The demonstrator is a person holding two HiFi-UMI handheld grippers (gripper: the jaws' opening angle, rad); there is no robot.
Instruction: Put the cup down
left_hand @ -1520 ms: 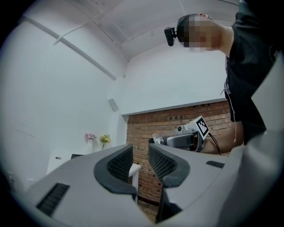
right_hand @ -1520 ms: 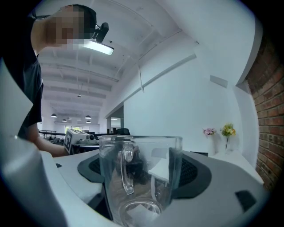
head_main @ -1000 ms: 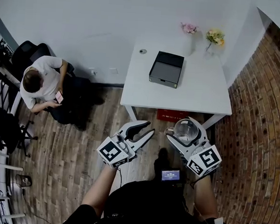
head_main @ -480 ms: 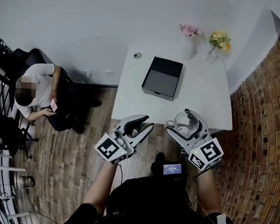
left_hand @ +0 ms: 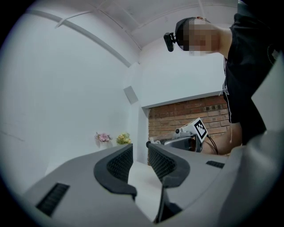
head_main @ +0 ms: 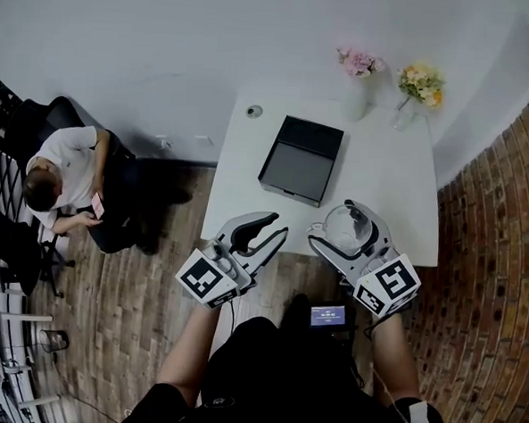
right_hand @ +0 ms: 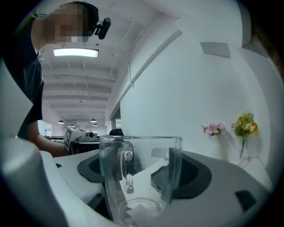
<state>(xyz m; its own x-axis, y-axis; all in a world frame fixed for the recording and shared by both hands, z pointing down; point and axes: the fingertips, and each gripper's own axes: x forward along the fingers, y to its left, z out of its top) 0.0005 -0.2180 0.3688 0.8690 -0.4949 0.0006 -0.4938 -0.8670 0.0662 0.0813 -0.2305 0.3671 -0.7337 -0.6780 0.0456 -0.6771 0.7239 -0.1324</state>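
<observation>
Glass cup (right_hand: 141, 175) clamped in right gripper (head_main: 339, 227) | now over white table (head_main: 387, 173) edge, previously floor | set-down next | left gripper (head_main: 276, 226) narrow, empty

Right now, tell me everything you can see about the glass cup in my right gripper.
The cup is a clear glass mug with straight walls, a thick base and a looped handle on its side. It looks empty and stands upright. The right gripper holds it, a dark padded jaw pressed on each side of its wall. In the head view it sits over the near edge of the white table; whether its base touches the tabletop cannot be told.
</observation>
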